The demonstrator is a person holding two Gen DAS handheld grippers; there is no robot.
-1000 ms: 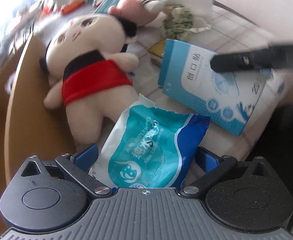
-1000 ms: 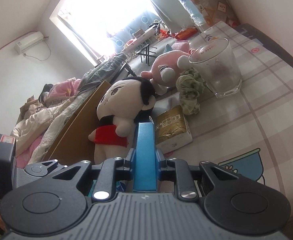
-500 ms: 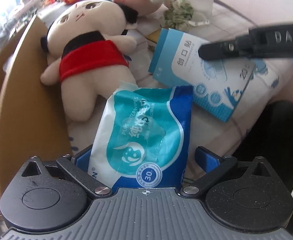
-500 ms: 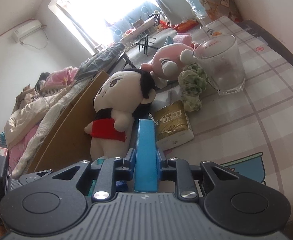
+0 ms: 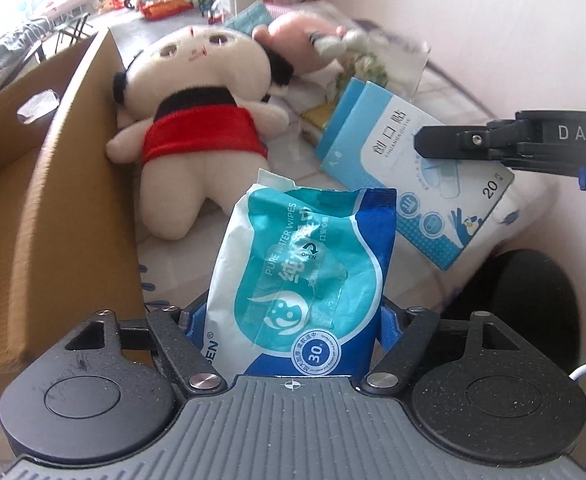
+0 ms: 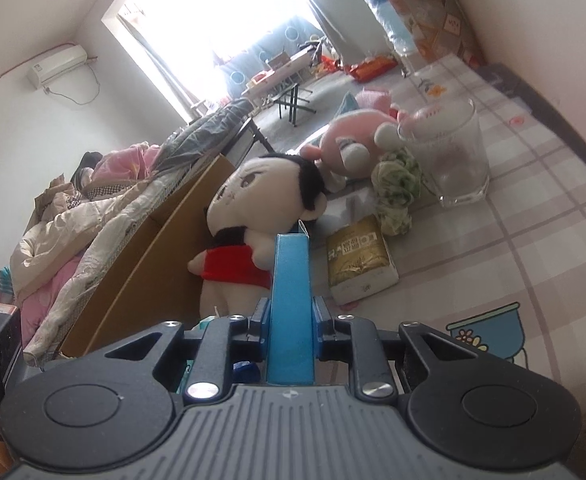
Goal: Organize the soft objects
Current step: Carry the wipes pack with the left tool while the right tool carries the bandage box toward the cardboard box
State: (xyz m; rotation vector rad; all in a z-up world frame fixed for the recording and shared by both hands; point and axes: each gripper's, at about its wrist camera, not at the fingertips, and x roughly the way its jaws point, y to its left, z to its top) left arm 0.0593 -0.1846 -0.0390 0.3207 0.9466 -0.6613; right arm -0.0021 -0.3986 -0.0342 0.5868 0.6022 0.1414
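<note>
Beside the box (image 5: 53, 184), left tongs (image 5: 293, 320) pinch the wipes (image 5: 305, 272). Right tongs (image 6: 291, 316) pinch a blue pack (image 6: 291, 280). Both are in the air. Doll (image 5: 197, 120) and pink toy (image 6: 353, 140) wait on the surface (image 6: 533, 240).

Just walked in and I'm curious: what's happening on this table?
A person is sorting soft items with two handheld grippers. The left gripper clamps a pack of wet wipes beside the open cardboard box. The right gripper grips a blue plaster box. The red-skirted plush doll lies on the table.
</note>
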